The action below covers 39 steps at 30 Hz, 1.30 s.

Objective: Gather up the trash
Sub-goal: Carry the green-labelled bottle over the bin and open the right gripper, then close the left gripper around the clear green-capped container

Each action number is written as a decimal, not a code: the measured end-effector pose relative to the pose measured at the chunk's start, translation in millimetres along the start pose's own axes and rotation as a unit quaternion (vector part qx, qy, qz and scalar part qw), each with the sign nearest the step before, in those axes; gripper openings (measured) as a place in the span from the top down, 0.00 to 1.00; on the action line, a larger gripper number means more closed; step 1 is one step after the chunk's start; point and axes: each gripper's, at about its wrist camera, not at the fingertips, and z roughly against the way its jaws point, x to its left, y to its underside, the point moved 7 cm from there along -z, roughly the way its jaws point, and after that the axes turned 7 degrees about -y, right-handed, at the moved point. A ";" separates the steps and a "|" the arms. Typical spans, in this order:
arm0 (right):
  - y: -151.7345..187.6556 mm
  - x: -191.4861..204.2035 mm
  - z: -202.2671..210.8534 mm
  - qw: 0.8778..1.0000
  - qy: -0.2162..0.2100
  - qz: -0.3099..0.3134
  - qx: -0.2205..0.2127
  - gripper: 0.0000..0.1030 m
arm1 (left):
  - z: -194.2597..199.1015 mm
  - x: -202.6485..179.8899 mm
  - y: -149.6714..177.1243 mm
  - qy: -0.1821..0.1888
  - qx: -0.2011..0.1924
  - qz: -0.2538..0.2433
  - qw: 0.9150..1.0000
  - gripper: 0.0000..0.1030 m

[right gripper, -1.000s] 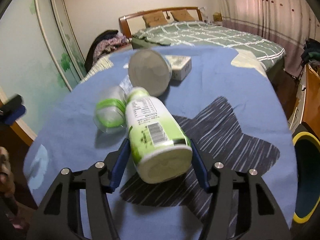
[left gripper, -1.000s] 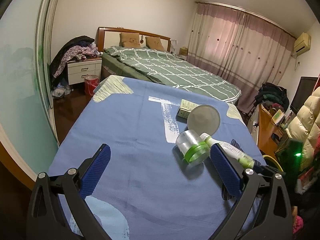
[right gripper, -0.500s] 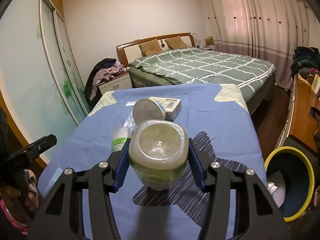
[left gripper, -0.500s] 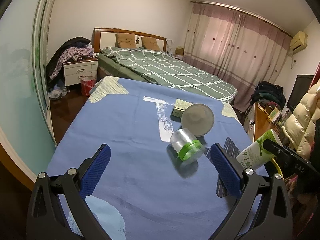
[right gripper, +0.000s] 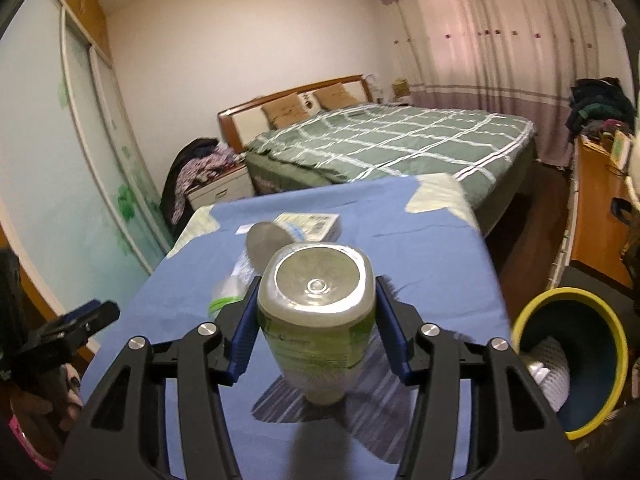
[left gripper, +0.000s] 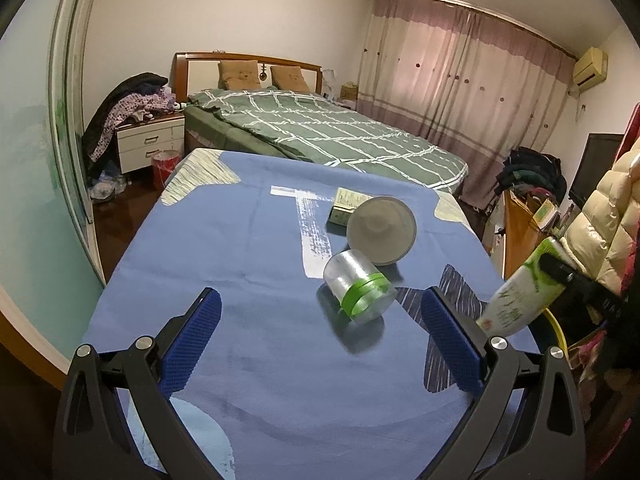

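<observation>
Right wrist view: bottle (right gripper: 316, 320) is pinched between right fingers (right gripper: 386, 332); left fingers (left gripper: 192, 336) are spread above tabletop (left gripper: 240, 248).

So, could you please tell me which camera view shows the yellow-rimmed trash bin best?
The right wrist view: the trash bin sits at lower right beside the blue table, its yellow rim, dark interior and some white contents visible. The left wrist view shows only a sliver of yellow rim behind the tongs.
</observation>
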 end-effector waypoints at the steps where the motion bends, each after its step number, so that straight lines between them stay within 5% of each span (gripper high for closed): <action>1: -1.4 -4.8 3.6 1.000 0.006 -0.003 -0.004 0.50 | -0.6 -0.2 -0.6 0.001 0.001 -0.001 1.000 0.05; 11: -17.2 -86.3 58.0 0.991 0.099 -0.059 -0.063 0.50 | -11.1 -17.4 0.5 0.010 0.013 -0.013 1.000 0.05; 21: -1.8 -191.0 84.3 0.959 0.251 -0.109 -0.073 0.49 | -32.5 -38.9 5.0 0.017 0.035 -0.029 0.999 0.05; 24: 7.7 -212.3 84.6 0.949 0.279 -0.125 -0.077 0.33 | -43.4 -45.9 8.9 0.017 0.047 -0.036 0.998 0.05; 39: 12.8 -184.4 42.5 0.965 0.229 -0.111 -0.062 0.32 | -106.6 -37.1 18.8 -0.030 0.090 -0.021 0.995 0.05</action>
